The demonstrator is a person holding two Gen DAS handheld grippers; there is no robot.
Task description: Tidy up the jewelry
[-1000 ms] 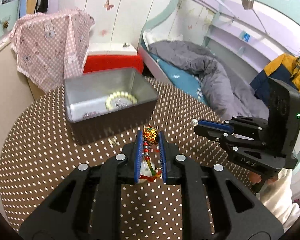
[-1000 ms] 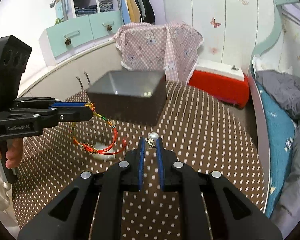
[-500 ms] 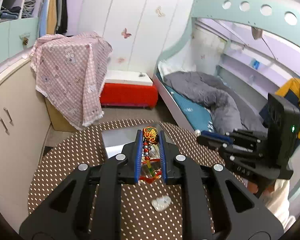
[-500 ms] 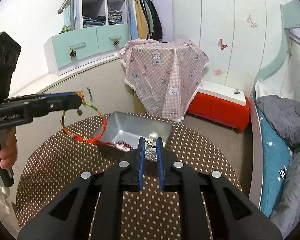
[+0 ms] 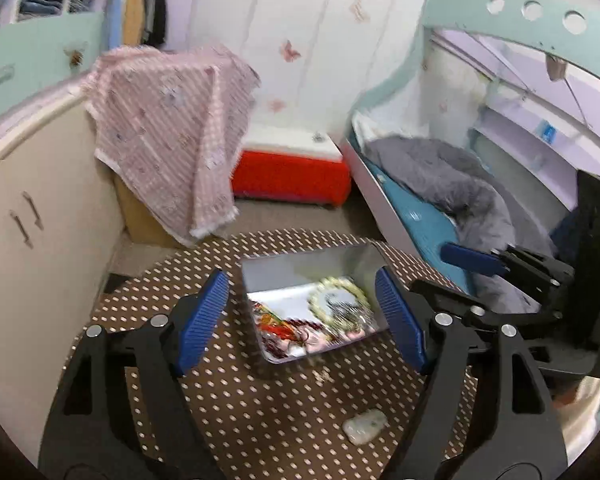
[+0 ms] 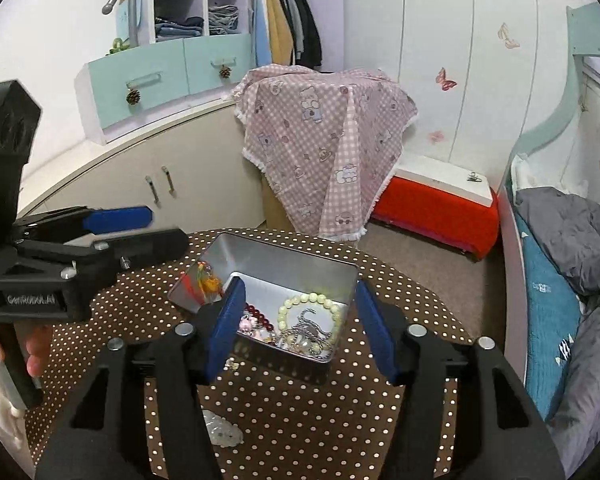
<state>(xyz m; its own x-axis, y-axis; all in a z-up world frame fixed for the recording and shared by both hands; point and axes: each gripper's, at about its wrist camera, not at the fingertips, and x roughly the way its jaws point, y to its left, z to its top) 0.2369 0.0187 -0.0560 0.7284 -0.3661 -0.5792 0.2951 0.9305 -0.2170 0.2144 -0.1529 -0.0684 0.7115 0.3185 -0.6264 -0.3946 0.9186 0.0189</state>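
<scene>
A metal tin (image 5: 300, 264) (image 6: 284, 254) stands on the round polka-dot table (image 5: 260, 400) (image 6: 320, 420). It holds a pale bead bracelet (image 5: 338, 300) (image 6: 312, 300), the red cord bracelet (image 5: 280, 326) (image 6: 202, 282), dark red beads (image 6: 256, 314) and silver pieces (image 6: 304, 332). My left gripper (image 5: 302, 318) is open and empty above the tin's near side. My right gripper (image 6: 300, 326) is open and empty over the tin. A white jade pendant (image 5: 364, 424) (image 6: 222, 430) lies on the table in front of the tin.
A small charm (image 6: 232, 364) lies on the table by the tin's near wall. Around the table stand a cream cabinet (image 6: 140, 176), a box under a pink checked cloth (image 6: 324, 136), a red chest (image 6: 436, 204) and a bed (image 6: 560, 264).
Both grippers have opened above the tin. The red cord bracelet has dropped from the left gripper and the pearl piece from the right one; the cord now lies inside the tin.
</scene>
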